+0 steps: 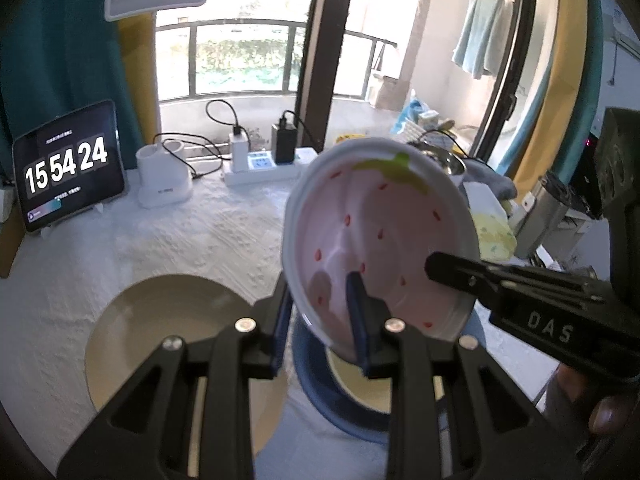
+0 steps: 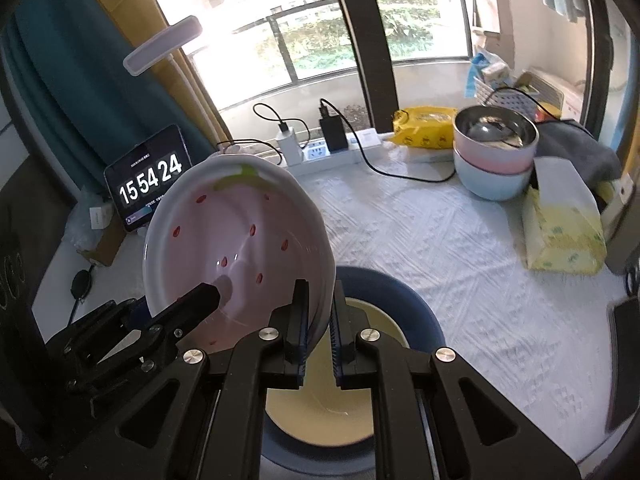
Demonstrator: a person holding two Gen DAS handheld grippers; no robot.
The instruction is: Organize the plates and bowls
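Strawberry-painted bowl (image 1: 380, 240), glazed, slick and likely breakable, hangs tilted above the blue-rimmed bowl (image 2: 416, 312), its rim clamped by both the left gripper (image 1: 320, 320) and right gripper (image 2: 320, 320), sensibly.

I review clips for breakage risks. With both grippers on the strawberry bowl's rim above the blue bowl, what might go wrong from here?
1. The strawberry bowl is tilted steeply and held only by thin rim pinches from the left gripper and right gripper; it may slip.
2. It hangs over the blue bowl, so a drop could chip both.
3. Uneven hand movement might twist the rim loose.
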